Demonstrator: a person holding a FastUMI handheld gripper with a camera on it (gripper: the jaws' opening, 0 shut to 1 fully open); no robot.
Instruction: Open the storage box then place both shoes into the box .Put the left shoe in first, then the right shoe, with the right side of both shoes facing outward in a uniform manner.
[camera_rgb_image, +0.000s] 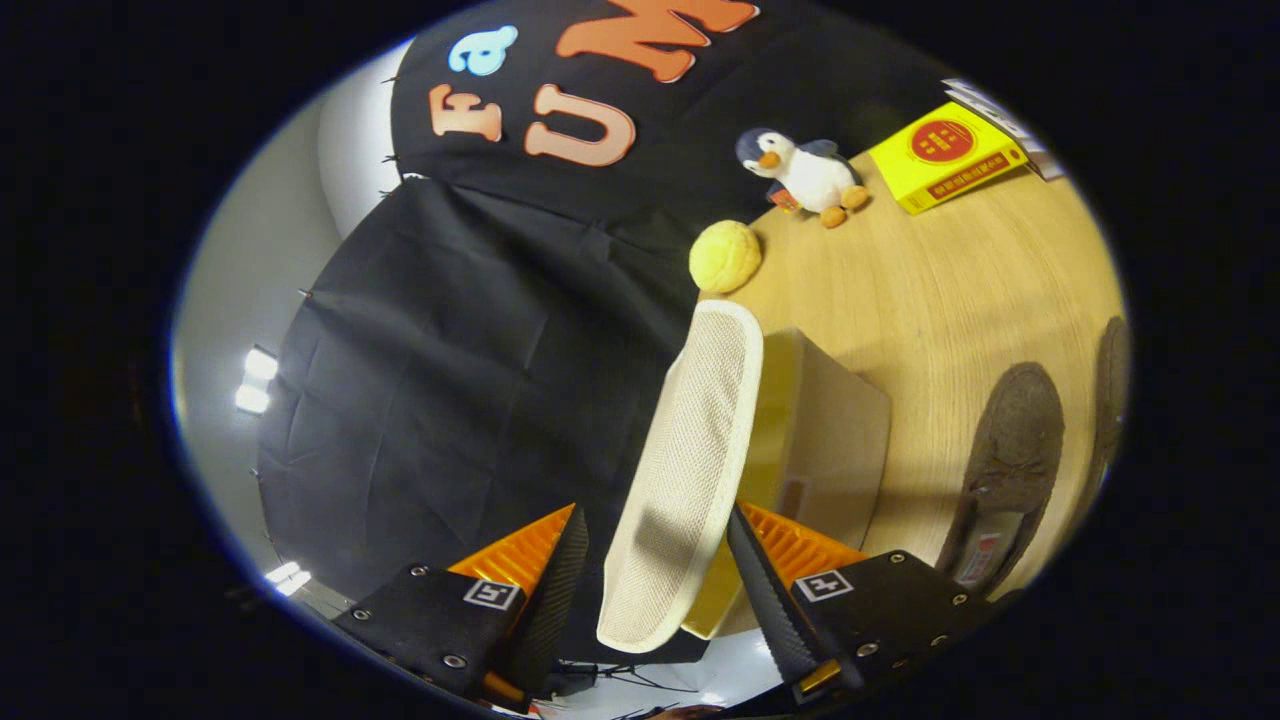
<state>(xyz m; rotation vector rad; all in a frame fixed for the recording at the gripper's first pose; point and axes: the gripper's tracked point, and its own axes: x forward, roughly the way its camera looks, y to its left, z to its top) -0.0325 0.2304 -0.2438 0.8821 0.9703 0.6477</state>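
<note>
A pale wooden desk (960, 280) in a black-draped booth carries the storage box (835, 440), its mesh lid (690, 470) raised between the spread fingers of the hand-held gripper (655, 570), which stands open, apparently tipping the lid back for access. A brown shoe (1005, 460) waits beside the box, a second (1110, 385) beyond.

Your gripper (655, 580) camera is looking forward along its fingers, rolled sideways, sitting close to the box lid (685, 470) between them, the table (960, 290) lying beyond.
</note>
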